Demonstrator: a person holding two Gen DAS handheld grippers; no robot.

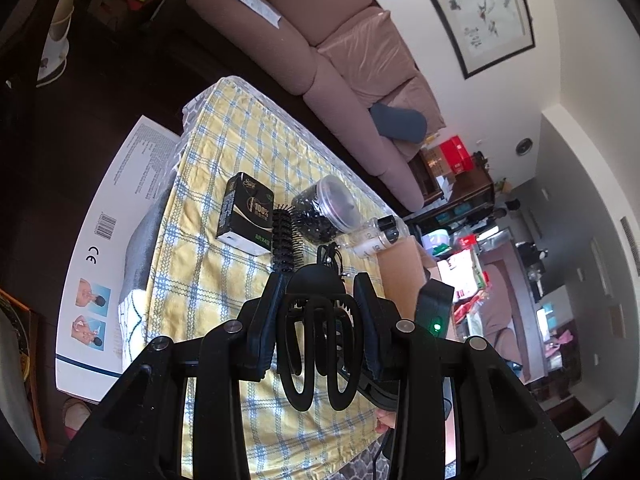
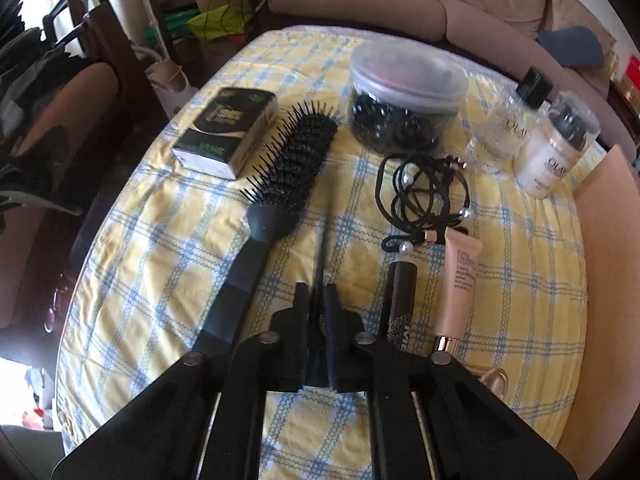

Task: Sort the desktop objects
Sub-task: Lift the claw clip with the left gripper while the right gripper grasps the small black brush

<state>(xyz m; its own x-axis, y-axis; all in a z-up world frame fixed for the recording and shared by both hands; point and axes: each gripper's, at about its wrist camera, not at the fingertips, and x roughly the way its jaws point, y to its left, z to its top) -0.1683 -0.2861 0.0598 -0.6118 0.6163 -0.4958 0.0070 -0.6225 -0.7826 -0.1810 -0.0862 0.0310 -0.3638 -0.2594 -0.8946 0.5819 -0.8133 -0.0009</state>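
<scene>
From the left wrist, the left gripper holds a black hair claw clip between its jaws, raised over the yellow checked cloth on the desk. Taking the hairbrush as landmark: a black box lies just to its left, a clear jar of dark hair ties just to its right, and a small white bottle beyond the jar. A brown cardboard box stands at the desk's right edge.

From the right wrist, the right gripper has its jaws pinched nearly together on a thin black stick that lies right of the hairbrush handle. Farther right lie black hair bands with pearls, a dark tube and a beige cream tube. None of them blocks the jaws.
</scene>
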